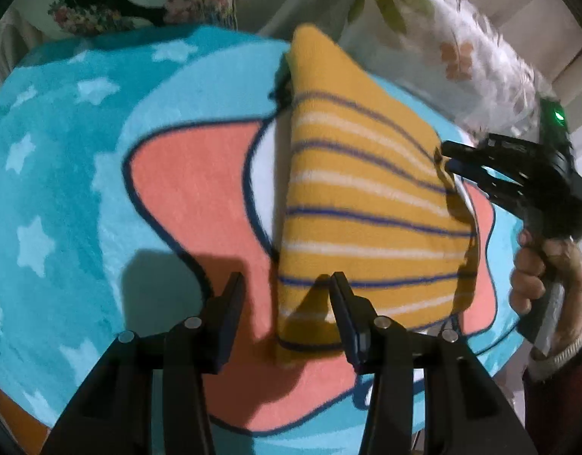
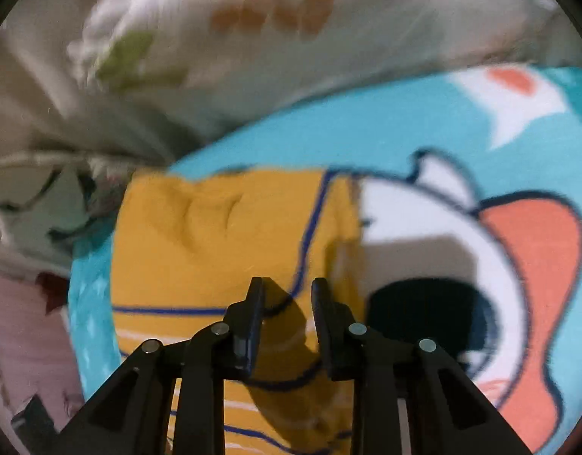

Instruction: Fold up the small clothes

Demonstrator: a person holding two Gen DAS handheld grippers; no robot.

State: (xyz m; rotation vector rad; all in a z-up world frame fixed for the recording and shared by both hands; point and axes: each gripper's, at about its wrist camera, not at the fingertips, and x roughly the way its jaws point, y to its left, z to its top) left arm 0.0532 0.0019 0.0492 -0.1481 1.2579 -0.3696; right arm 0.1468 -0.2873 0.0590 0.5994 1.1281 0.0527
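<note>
- Your left gripper (image 1: 285, 284) sits low over the near end of the cloth with its jaws spread wide and nothing between them; the right-hand finger hangs over the yellow fabric, the left-hand one over the pink patch of the mat.
- Your right gripper (image 2: 287, 288) has its jaws a little apart, empty, poised just above the garment; in the left wrist view it (image 1: 448, 159) reaches in from the right, its tips at the cloth's right edge, though contact can't be made out.
- The blue star-patterned mat (image 1: 63, 151) spreads under everything, printed with a cartoon face in pink, white and dark outline.
- The floral bedding (image 1: 461, 57) lies bunched past the mat's far edge, blurred in both views.
- The mustard-yellow striped garment (image 1: 359, 208) lies folded into a long narrow shape on the mat's middle, running away from your left gripper, with navy and white stripes across it.
- From the right wrist view, the garment (image 2: 215, 246) lies directly beneath and ahead of the fingers.
</note>
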